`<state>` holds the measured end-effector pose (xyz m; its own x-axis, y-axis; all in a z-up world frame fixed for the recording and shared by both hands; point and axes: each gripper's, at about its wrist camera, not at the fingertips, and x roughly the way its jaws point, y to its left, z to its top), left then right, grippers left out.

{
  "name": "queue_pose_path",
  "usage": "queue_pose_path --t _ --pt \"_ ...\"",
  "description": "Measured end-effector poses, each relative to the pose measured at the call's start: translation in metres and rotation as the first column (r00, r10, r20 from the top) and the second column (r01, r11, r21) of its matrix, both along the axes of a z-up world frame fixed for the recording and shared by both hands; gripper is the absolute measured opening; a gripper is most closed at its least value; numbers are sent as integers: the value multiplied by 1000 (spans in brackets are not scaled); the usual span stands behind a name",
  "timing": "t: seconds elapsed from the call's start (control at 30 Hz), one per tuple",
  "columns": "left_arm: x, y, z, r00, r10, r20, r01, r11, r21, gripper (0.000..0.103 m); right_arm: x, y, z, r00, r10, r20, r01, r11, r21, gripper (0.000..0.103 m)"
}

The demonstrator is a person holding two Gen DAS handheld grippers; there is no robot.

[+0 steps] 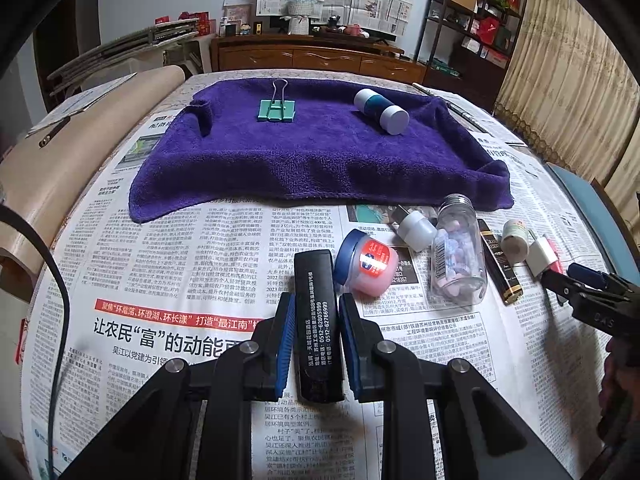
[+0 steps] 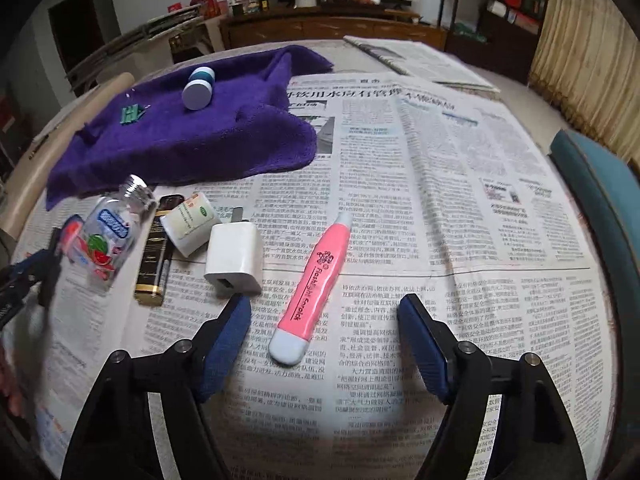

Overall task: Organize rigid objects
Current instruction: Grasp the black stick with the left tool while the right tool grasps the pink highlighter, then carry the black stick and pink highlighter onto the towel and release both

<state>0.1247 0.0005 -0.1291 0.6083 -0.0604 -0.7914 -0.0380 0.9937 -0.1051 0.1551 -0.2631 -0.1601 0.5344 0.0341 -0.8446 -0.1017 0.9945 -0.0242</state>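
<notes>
Newspaper-covered table (image 1: 160, 280), clear bottle (image 1: 456, 256) of pastel tablets, pink jar (image 1: 370, 266) capped

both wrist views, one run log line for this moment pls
left tool: shut on black box | right tool: open around pink pen, not gripping | purple towel: holds green clip, white bottle

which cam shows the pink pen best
The right wrist view: the pink pen lies whole on the newspaper between the open right gripper's fingers, its lettering showing. The left wrist view catches only a sliver of it behind the white charger.
</notes>
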Motion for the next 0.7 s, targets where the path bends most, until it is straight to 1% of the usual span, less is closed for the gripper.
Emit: queue_pose_path --t 0.03,0.07,0.1,0.13,0.2,0.23,0.27,0.3,0.33,0.4,0.57,0.7 --pt "0 0 -1 1000 1 -2 -1 1000 -2 22 0 0 0 1000 -17 10 17 1000 9 73" --pt "-1 1 -1 1000 3 -2 -3 1000 -5 22 0 -1 0 999 -41 21 41 999 7 70" --pt "-2 1 -2 1000 4 -4 -4 1000 -7 22 1 -2 1 998 -55 30 55 998 6 63" --pt "-2 2 -3 1000 5 -6 -5 1000 -10 22 1 -4 1 997 -68 40 68 998 11 59" --pt "-2 2 -4 1000 7 -7 -7 1000 -12 22 4 -5 3 996 -78 47 77 997 11 46" --pt "-2 3 -4 1000 8 -6 -8 1000 -15 22 4 -5 3 995 -80 52 80 997 11 41" --pt "-2 4 -4 1000 8 -5 -8 1000 -18 22 4 -4 4 996 -72 54 72 997 14 32" --pt "-2 4 -3 1000 10 -2 -10 1000 -19 22 3 -3 4 997 -61 53 60 998 17 20" --pt "-3 5 -3 1000 10 0 -10 1000 -19 21 2 -1 5 997 -52 53 51 999 10 17" --pt "-3 8 -2 1000 7 2 -7 1000 -25 21 1 -1 4 997 -50 57 49 999 17 17" --pt "-5 21 8 999 28 21 -27 999 -32 21 3 -11 8 998 -58 35 55 995 84 17" --pt "-3 30 17 999 38 36 -36 998 -48 21 0 -16 23 996 -63 68 57 995 86 17"
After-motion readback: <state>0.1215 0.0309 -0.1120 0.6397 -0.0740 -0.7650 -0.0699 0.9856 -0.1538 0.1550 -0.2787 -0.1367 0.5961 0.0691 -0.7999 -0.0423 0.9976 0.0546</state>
